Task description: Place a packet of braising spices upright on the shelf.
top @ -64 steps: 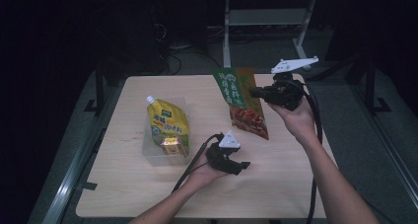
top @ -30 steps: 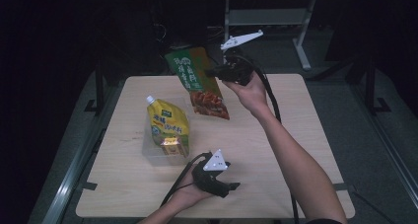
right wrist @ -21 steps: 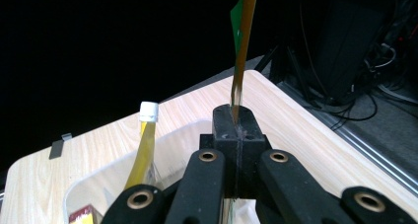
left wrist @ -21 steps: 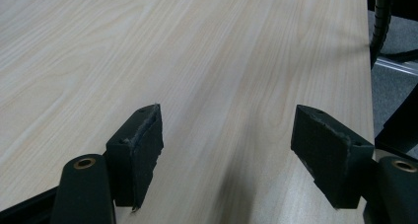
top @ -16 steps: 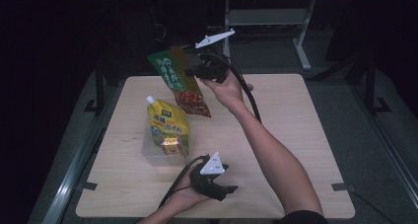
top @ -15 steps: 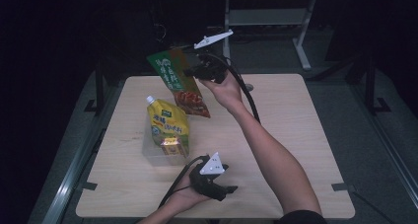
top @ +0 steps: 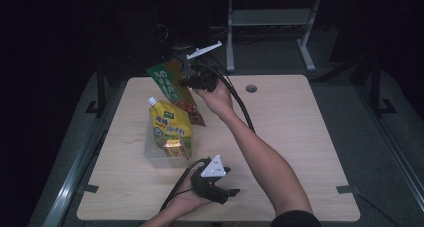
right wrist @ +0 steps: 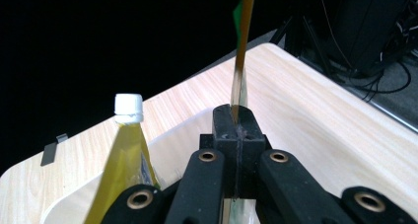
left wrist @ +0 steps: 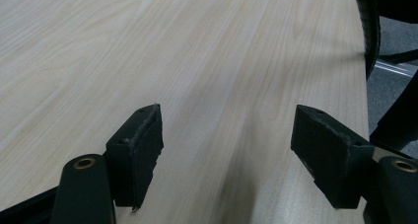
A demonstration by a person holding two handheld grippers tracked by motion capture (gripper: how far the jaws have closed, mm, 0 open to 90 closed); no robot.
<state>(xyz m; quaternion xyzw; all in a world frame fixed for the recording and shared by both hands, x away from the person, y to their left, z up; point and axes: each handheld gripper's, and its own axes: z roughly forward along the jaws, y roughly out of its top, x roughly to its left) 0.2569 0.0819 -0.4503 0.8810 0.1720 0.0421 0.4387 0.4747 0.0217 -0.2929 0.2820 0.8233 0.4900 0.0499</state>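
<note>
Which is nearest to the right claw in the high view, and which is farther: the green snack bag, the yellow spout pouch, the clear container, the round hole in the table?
Measured from the right claw:
1. Green snack bag: clamped in the claw, at its left.
2. Yellow spout pouch: below the bag, standing in the container.
3. Round hole: to the right, and the clear container: toward the near edge. These two are too close to call.

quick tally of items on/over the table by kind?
Pouches: 2 (yellow spouted pouch, green-orange pouch clamped in the right tongs)
Clear tubs: 1 (clear tub, under the yellow pouch)
Tongs: 2 (left tongs open, on the table)
Total: 5
</note>
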